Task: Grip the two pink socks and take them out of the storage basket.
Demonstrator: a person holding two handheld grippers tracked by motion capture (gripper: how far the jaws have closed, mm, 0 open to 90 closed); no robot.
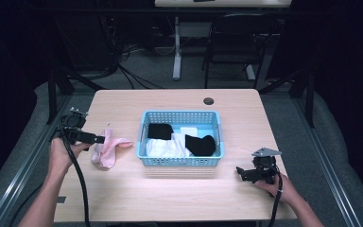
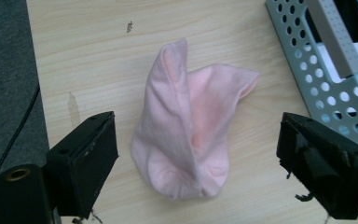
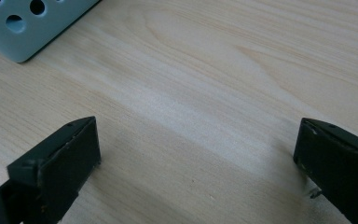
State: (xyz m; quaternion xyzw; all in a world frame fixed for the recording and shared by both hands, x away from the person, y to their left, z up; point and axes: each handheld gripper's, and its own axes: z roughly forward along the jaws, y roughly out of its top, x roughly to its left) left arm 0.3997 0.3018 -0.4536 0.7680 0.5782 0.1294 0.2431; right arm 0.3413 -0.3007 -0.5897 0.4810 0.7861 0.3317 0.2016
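One pink sock (image 2: 186, 135) lies crumpled on the table (image 1: 179, 194) just left of the blue basket (image 1: 182, 161), free of the left gripper (image 1: 99, 140), whose jaws gape wide. Right gripper (image 1: 240, 172) rests spread and empty. Risk: a loose fold could slip a hasty pinch, or snag the basket's rim.

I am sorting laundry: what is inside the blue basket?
The basket holds two black socks and white cloth. Anything under them is covered.
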